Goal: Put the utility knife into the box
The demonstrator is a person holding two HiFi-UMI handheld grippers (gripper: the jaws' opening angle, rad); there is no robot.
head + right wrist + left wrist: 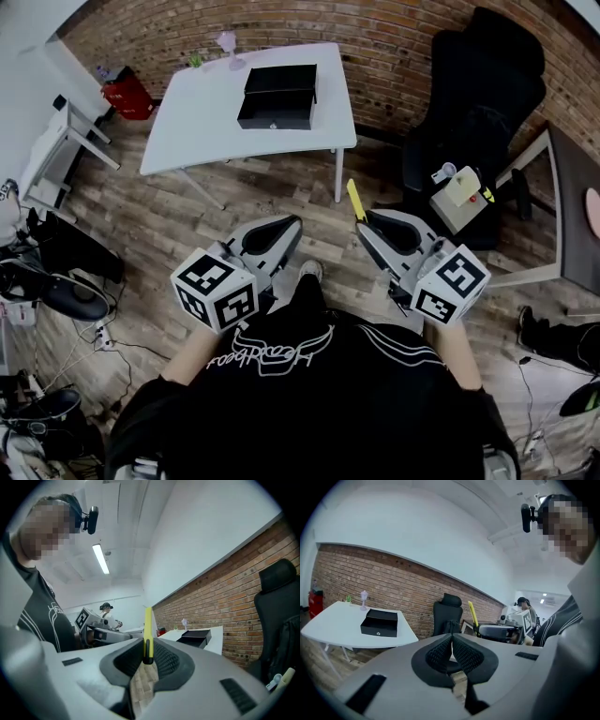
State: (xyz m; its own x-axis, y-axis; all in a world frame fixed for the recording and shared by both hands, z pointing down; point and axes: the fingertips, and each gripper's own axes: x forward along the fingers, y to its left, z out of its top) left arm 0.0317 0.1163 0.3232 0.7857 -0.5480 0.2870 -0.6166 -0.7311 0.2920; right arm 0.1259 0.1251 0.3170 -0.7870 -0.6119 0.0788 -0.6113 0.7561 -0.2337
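The black box point(278, 96) lies open on a white table point(197, 122) several steps ahead, against the brick wall. In the head view both grippers are held low in front of the person's body, far short of the table. My right gripper point(366, 223) is shut on a yellow utility knife point(355, 200), which sticks out past its tips. In the right gripper view the knife point(148, 630) stands upright between the pads, with the box point(194, 638) beyond it. My left gripper point(289, 225) is shut with its pads together and nothing between them point(451, 641). The left gripper view also shows the box point(379, 623).
A black office chair point(478, 112) stands right of the table, with a small cream box point(457, 199) in front of it. A dark desk point(572, 206) fills the right edge. A red container point(127, 94) sits by the wall, and cables and gear lie on the floor at left.
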